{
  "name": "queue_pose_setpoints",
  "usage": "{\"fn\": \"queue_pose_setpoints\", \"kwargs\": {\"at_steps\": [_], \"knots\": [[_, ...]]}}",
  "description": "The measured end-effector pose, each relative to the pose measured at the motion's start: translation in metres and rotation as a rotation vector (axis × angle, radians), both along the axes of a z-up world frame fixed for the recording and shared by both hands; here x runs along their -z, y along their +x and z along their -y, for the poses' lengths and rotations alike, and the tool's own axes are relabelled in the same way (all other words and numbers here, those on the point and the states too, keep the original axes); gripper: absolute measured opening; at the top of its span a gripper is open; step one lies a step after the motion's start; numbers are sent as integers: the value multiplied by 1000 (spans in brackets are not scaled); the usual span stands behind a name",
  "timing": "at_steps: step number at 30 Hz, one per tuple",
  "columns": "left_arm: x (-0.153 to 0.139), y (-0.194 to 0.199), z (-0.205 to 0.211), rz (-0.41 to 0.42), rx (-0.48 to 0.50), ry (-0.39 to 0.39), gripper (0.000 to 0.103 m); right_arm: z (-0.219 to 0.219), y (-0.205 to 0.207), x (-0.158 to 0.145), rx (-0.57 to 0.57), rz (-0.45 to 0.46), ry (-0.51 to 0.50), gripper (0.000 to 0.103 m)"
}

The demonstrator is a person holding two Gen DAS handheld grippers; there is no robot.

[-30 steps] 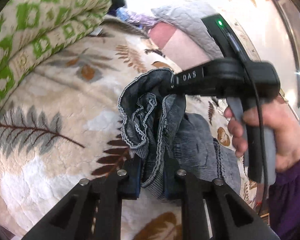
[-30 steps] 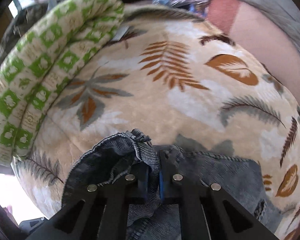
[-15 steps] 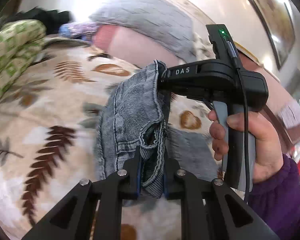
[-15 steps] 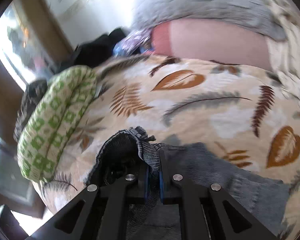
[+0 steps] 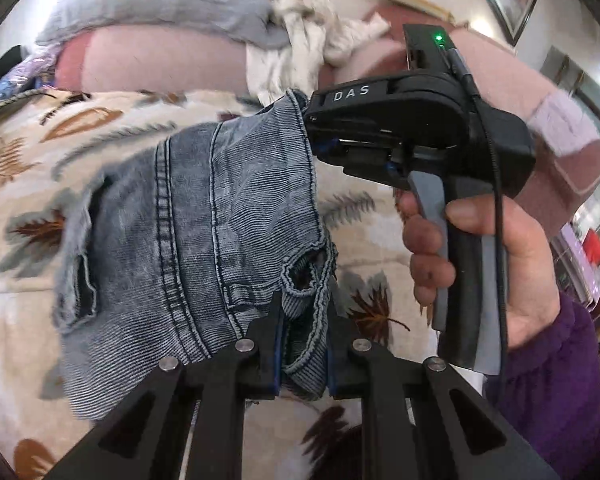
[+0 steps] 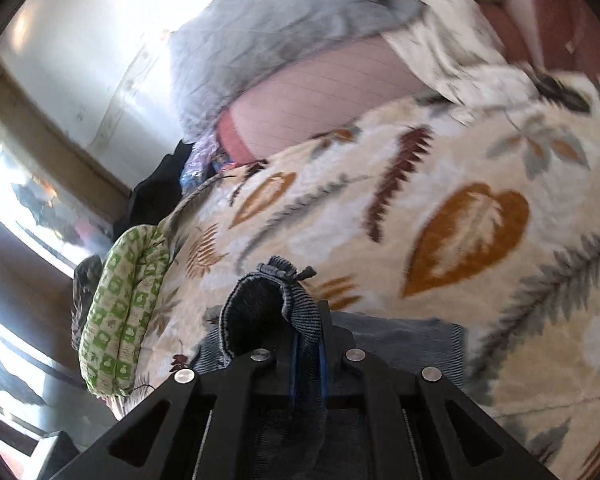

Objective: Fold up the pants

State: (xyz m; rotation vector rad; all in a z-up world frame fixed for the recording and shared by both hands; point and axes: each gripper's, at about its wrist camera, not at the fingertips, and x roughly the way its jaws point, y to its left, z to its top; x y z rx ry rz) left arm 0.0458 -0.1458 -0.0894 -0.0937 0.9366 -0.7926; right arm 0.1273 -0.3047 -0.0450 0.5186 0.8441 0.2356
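Left wrist: jeans [image 5: 204, 216] stretched flat — faded, ripped.

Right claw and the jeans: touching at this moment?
Touching. The left wrist view shows the right claw clamped on the jeans' edge; the right wrist view shows denim pinched between its fingers.

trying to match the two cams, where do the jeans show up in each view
Left wrist: the jeans fill the centre, stretched between the left gripper at the bottom and the right gripper at upper right.
Right wrist: only a bunched edge of the jeans shows at bottom centre, clamped in the right gripper.
Shared landmark: the leaf-print bedspread lies behind the denim in both.
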Motion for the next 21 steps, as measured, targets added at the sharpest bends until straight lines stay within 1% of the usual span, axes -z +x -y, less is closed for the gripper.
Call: {"fn": "queue_pose_setpoints", "kwargs": {"at_steps": [3,6,10,11,12,13,14,15,16,17,18,19,21], "knots": [[12,0,22,-8,30,40,16,29,-9,22,38,-15,35,7],[21,-4,39,4,62,85,16,53,-20,40,72,-16,73,7],[35,0,57,8,68,144,16,70,-22,61,77,-12,122,9],[39,0,62,6,72,160,16,73,-19,69,85,-24,120,12],[44,6,69,6,74,174,16,77,-17,76,99,-40,119,12],[47,7,72,5,75,186,16,81,-15,84,111,-59,134,13],[48,8,74,1,75,187,17,86,-14,93,123,-76,154,20],[49,9,74,0,77,184,17,90,-15,97,138,-85,158,31],[50,9,74,5,82,183,21,94,-17,100,160,-93,161,40],[48,8,74,7,94,176,29,99,-20,102,184,-100,166,57],[46,4,72,3,109,166,33,107,-26,103,216,-105,179,65],[43,1,71,-6,124,155,37,113,-31,103,232,-100,195,65],[36,-7,69,-14,144,148,38,125,-44,97,253,-84,212,65]]}}
